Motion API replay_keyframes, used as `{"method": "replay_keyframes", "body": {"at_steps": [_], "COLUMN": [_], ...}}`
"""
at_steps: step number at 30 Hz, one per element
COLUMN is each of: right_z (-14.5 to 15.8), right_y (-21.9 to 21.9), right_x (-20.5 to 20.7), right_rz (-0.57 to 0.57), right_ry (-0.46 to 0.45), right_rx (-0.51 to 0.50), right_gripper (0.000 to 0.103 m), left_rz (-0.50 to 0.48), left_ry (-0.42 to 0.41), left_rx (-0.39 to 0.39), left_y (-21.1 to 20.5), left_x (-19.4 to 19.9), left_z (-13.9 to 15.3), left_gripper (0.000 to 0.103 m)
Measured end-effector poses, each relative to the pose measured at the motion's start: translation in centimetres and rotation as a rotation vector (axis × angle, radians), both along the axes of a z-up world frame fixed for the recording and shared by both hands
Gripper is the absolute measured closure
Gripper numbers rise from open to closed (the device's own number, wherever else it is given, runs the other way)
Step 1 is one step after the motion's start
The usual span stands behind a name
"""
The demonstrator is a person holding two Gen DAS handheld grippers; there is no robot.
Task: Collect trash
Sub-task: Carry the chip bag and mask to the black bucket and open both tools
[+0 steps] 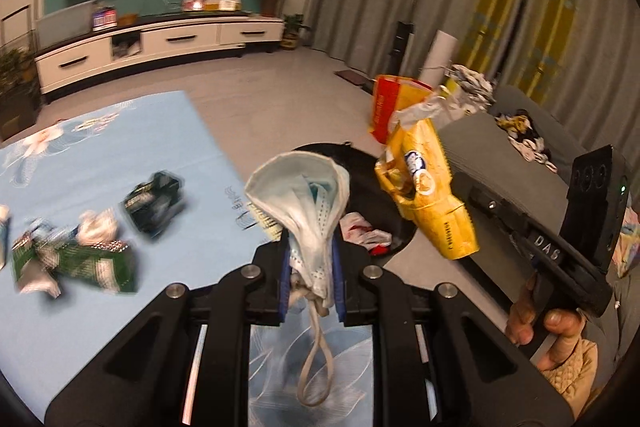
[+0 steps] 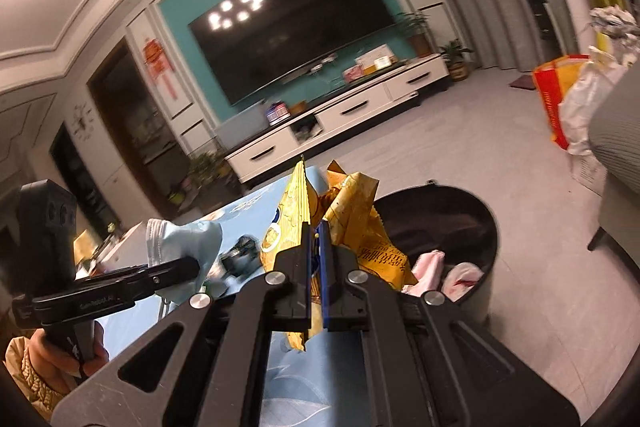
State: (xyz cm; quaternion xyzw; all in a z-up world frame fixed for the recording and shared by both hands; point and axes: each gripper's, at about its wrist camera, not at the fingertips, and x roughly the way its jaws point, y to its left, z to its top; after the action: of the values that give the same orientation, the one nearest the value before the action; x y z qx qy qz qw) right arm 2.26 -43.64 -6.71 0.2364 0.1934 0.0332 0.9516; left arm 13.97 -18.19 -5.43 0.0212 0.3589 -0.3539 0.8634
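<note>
My left gripper point(image 1: 311, 259) is shut on a crumpled light-blue face mask point(image 1: 304, 195), whose ear loop hangs down between the fingers. It sits over the right edge of the blue tablecloth point(image 1: 120, 155), just short of the black bin point(image 1: 384, 195). My right gripper point(image 2: 318, 247) is shut on a yellow snack wrapper point(image 2: 352, 227), held above the near rim of the black bin point(image 2: 452, 211). In the left wrist view the yellow wrapper point(image 1: 428, 187) hangs over the bin. The bin holds white and red scraps point(image 1: 366, 233).
On the tablecloth lie a dark green packet point(image 1: 154, 203) and green wrappers with white tissue point(image 1: 80, 255). A grey sofa point(image 1: 500, 155) stands right of the bin, a red and yellow bag point(image 1: 388, 103) behind it. A white TV cabinet point(image 1: 160, 43) lines the far wall.
</note>
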Motion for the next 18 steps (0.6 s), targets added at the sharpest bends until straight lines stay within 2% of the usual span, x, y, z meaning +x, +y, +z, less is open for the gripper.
{"method": "replay_keyframes", "body": {"at_steps": [8,14,15,17,18], "right_z": [-2.5,-4.5,-5.0,-5.9,-6.1], "right_y": [-2.6,-4.1,-4.3,-4.8,-5.0], "right_x": [2.5,4.2,4.4,4.9,5.2], "right_rz": [-0.080,-0.112,-0.117,-0.123,-0.126], "right_ry": [0.052,0.091,0.102,0.127,0.137], "right_rx": [0.004,0.015,0.018,0.024,0.027], "right_gripper": [0.099,0.099,0.099,0.098,0.097], "left_rz": [-0.076,-0.068,-0.069,-0.068,-0.069], "left_ry": [0.040,0.092,0.096,0.097,0.098], "left_rx": [0.018,0.049,0.054,0.068,0.071], "left_y": [-6.8,-9.8,-10.2,-10.8,-11.0], "left_x": [3.8,6.9,7.1,7.5,7.6], "left_z": [-2.0,-4.7,-5.0,-5.7,-5.9], "left_gripper": [0.083,0.080,0.079,0.063,0.059]}}
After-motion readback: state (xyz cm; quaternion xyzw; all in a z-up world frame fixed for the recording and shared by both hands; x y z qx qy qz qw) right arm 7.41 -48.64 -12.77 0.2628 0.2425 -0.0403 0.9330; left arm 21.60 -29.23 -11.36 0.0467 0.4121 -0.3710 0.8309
